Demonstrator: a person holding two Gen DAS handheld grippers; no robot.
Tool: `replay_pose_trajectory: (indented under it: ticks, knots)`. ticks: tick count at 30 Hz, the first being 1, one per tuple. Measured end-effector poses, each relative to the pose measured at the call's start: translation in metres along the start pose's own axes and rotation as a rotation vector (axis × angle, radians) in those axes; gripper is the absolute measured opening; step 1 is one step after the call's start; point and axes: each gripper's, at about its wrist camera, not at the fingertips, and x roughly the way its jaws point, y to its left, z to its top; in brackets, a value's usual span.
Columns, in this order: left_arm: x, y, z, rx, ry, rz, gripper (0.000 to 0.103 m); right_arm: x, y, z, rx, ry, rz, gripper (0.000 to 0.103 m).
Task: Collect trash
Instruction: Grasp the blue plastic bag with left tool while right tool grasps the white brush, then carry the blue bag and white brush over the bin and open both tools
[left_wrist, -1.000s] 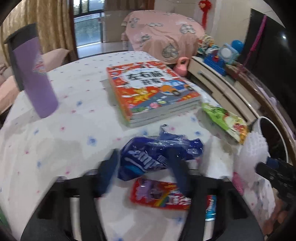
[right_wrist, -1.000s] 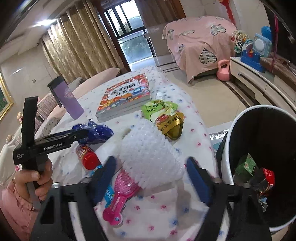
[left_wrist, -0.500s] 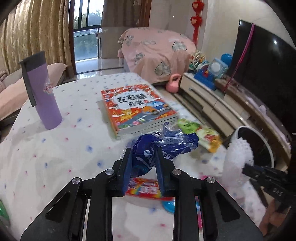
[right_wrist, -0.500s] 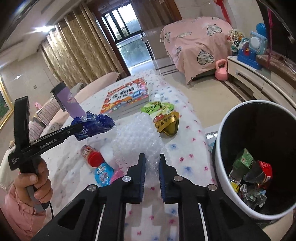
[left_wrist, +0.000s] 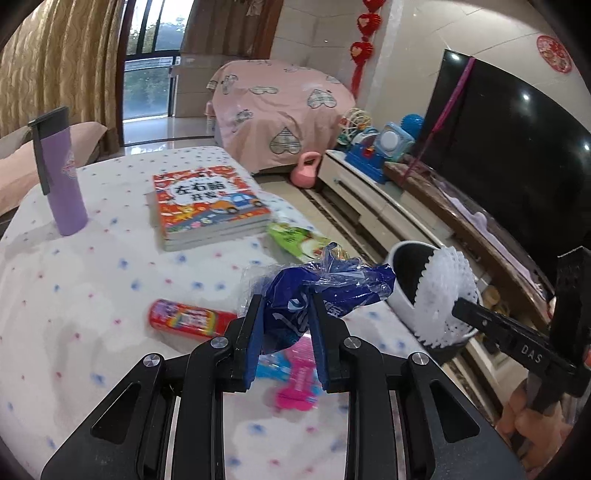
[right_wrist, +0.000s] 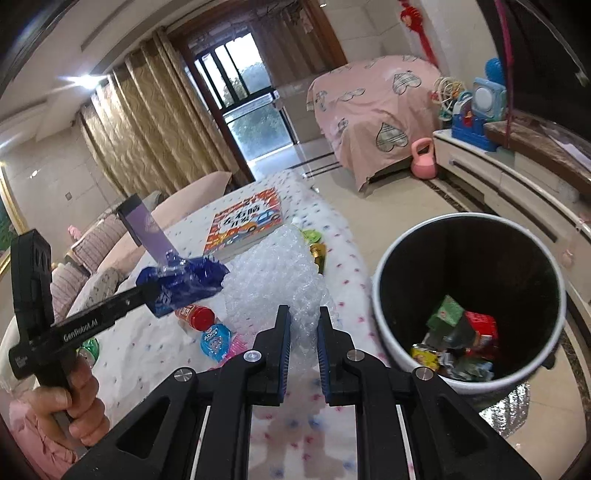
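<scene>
My left gripper (left_wrist: 286, 306) is shut on a crumpled blue plastic wrapper (left_wrist: 325, 291) and holds it above the table; the wrapper also shows in the right wrist view (right_wrist: 184, 286). My right gripper (right_wrist: 303, 314) is shut on a sheet of white bubble wrap (right_wrist: 273, 273), seen in the left wrist view (left_wrist: 443, 291) beside the bin. The white bin with a black inside (right_wrist: 384, 332) stands on the floor right of the table and holds several pieces of trash (right_wrist: 458, 339).
On the dotted tablecloth (left_wrist: 92, 273) lie a red tube (left_wrist: 188, 319), a pink comb (left_wrist: 299, 384), a green snack pouch (left_wrist: 295, 240), a stack of picture books (left_wrist: 210, 203) and a purple flask (left_wrist: 61, 173). A TV cabinet (left_wrist: 406, 206) runs along the right.
Both grippers closed on their items and lifted them off the table. The blue wrapper and the bubble wrap have moved up and right, toward the bin.
</scene>
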Motion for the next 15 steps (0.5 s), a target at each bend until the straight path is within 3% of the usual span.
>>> replay_pose_trajectory:
  ticks: [15]
  knots:
    - [0.006,-0.065,-0.012,0.058,0.029,-0.077,0.023,-0.045,-0.042,-0.004,0.064,-0.062,-0.064,0.013]
